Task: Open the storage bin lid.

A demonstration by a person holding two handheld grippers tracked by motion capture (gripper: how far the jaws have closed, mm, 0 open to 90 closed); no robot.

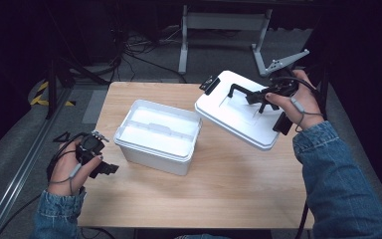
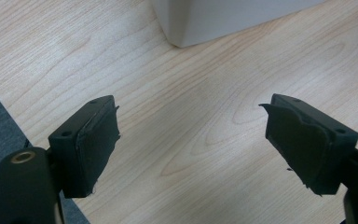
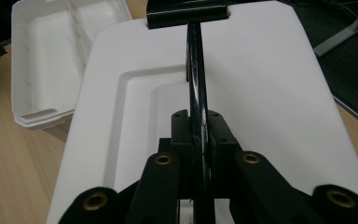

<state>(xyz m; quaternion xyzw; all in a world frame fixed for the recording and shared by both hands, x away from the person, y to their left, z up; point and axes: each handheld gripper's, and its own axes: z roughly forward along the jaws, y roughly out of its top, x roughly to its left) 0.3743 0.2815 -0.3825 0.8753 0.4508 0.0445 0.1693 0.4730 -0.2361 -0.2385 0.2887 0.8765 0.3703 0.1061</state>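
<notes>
While my right gripper [image 1: 261,97] was clamped tight on the black handle [image 3: 196,84] of the white lid [image 1: 238,112], the lid hung tilted in the air over the far right part of the wooden table [image 1: 219,189], clear of the box. In the right gripper view the jaws were pinched hard together with the thin handle bar sandwiched between the pads, and the handle ran straight up to a black latch [image 3: 187,12] at the lid's far edge. Another black latch [image 1: 209,83] stuck out at the lid's upper left corner in the high view.

The white box [image 1: 156,137] sat open near the middle of the table, lid off, with a shallow white tray inside it.

My left gripper [image 2: 192,147] was just hanging out at the near left corner, holding nothing. Its jaws were spread wide apart, with bare wood grain between the pads [image 2: 98,140], and a corner of the box [image 2: 205,21] was a bit ahead of it, not touching. My left hand [image 1: 72,169] was wrapped around its body beside the table edge.
</notes>
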